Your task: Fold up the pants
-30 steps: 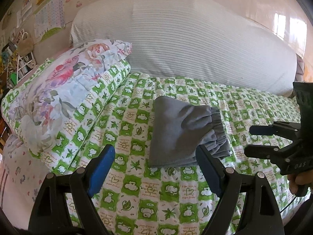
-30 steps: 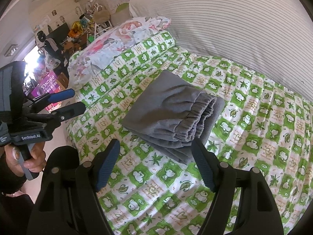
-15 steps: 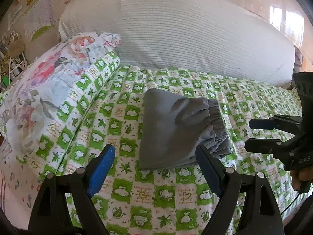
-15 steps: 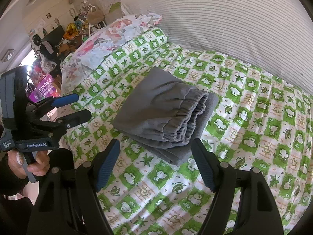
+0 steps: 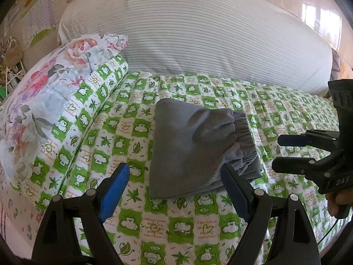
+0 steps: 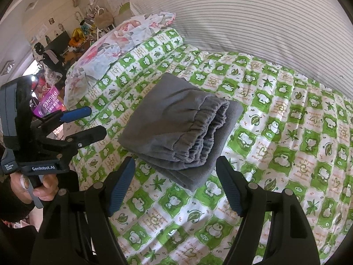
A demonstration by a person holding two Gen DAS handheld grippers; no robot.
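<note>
The grey pants [image 5: 194,150] lie folded in a compact stack on the green-and-white checked bedspread [image 5: 141,218], with the elastic waistband on the right side. They also show in the right wrist view [image 6: 176,132]. My left gripper [image 5: 175,190] is open and empty, held just in front of the stack. My right gripper [image 6: 176,184] is open and empty, held in front of the stack's near corner. Each gripper shows in the other's view: the right one [image 5: 289,152] at the far right, the left one [image 6: 88,123] at the far left. Neither touches the pants.
A floral pillow [image 5: 44,92] lies at the left of the bed. A large striped bolster [image 5: 198,44] runs along the back against the wall. A cluttered room with shelves and a purple box [image 6: 49,103] lies beyond the bed's left edge.
Both grippers have shifted slightly, so the folded pants sit a little differently in each view. The pants have not changed shape. Both grippers stay open.
</note>
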